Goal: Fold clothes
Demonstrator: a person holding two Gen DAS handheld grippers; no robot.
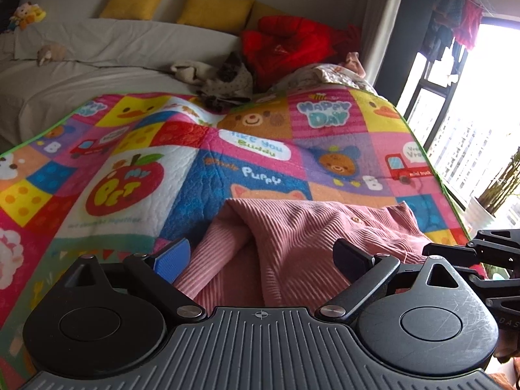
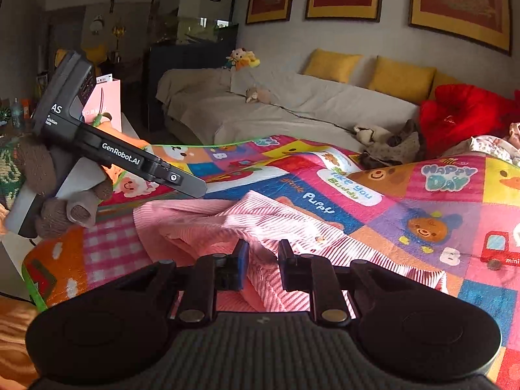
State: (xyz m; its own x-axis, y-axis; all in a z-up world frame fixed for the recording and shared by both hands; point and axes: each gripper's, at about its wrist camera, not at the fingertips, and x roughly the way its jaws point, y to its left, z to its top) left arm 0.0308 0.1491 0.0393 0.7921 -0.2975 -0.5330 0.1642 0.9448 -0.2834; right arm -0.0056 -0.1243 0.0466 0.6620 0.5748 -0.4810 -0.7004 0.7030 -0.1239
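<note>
A pink ribbed garment (image 1: 292,237) lies partly folded on the colourful cartoon quilt (image 1: 201,149). My left gripper (image 1: 261,255) is open, its fingers spread wide just above the garment's near part, holding nothing. In the right wrist view the same garment (image 2: 208,221) lies bunched, and my right gripper (image 2: 263,260) is shut on a fold of its ribbed fabric at the near edge. The left gripper's body (image 2: 123,159) shows at the left of that view, held in a gloved hand.
A grey sofa (image 1: 97,52) with yellow cushions (image 1: 214,8) stands behind the quilt. A red jacket (image 1: 289,45) and a small heap of other clothes (image 1: 221,81) lie at the quilt's far edge. A window (image 1: 471,104) is at the right.
</note>
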